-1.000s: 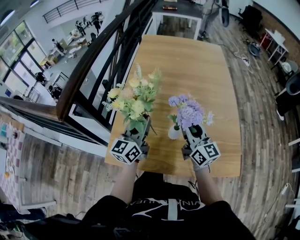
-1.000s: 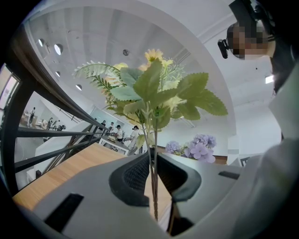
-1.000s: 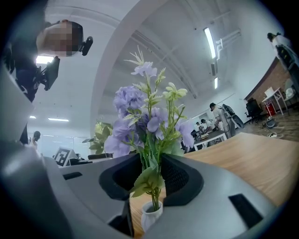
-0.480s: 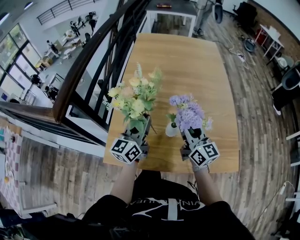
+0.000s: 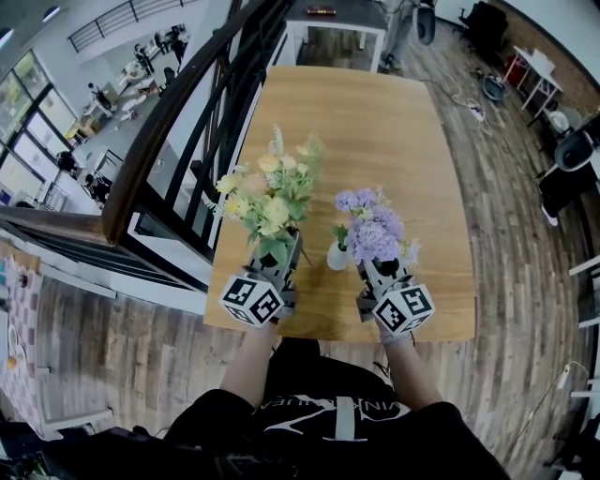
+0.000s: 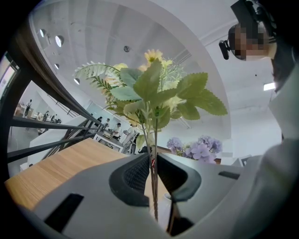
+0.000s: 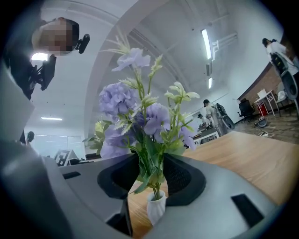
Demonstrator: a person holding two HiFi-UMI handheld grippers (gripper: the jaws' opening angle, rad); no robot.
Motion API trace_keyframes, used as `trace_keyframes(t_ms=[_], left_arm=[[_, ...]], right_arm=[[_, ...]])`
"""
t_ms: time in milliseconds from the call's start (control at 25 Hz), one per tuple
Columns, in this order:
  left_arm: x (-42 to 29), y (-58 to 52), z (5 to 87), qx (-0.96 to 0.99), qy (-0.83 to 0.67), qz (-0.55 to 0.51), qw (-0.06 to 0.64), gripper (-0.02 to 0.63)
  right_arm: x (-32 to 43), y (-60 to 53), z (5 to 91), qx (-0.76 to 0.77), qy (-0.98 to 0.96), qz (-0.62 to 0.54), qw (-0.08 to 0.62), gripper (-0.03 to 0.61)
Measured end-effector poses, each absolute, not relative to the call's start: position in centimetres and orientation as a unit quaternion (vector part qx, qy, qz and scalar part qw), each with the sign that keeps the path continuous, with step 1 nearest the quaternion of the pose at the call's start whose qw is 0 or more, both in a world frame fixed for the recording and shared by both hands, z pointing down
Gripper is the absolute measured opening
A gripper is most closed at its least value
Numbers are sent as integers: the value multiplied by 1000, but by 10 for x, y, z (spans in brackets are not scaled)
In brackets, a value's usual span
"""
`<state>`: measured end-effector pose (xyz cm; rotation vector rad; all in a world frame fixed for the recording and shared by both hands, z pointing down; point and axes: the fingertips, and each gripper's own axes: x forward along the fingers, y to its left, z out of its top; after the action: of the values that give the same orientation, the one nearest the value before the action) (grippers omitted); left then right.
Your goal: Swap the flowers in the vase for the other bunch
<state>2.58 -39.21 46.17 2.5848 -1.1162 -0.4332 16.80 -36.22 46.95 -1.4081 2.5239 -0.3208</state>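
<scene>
A yellow and green bunch stands upright in my left gripper, above the near left of the wooden table. In the left gripper view the left gripper is shut on the thin stems of the yellow bunch. A purple bunch stands in a small white vase near the table's front edge. My right gripper sits level just behind it. In the right gripper view the right gripper straddles the stems and leaves of the purple bunch above the vase, with a gap showing.
A black railing with a wooden handrail runs along the table's left side, with a drop to a lower floor beyond. A white table stands past the far end. Chairs stand at the right.
</scene>
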Motion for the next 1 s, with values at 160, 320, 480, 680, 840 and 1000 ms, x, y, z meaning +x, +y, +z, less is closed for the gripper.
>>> trace_keyframes(t_ms=[160, 320, 480, 680, 840, 1000], left_arm=[[24, -391, 460, 897, -389, -153, 145, 54], [23, -390, 458, 896, -390, -155, 145, 54], [23, -387, 460, 896, -390, -156, 147, 54], [22, -386, 458, 895, -389, -158, 150, 54], [20, -387, 459, 895, -389, -160, 150, 54], [20, -386, 461, 895, -388, -161, 151, 54]], right_arm=[[169, -361, 472, -487, 862, -100, 96, 146], [171, -364, 473, -499, 861, -88, 56, 154], [174, -369, 473, -498, 861, -103, 12, 155], [173, -368, 470, -491, 862, -127, -3, 155], [177, -364, 472, -492, 858, -145, 4, 155], [177, -360, 472, -493, 858, -144, -6, 155]])
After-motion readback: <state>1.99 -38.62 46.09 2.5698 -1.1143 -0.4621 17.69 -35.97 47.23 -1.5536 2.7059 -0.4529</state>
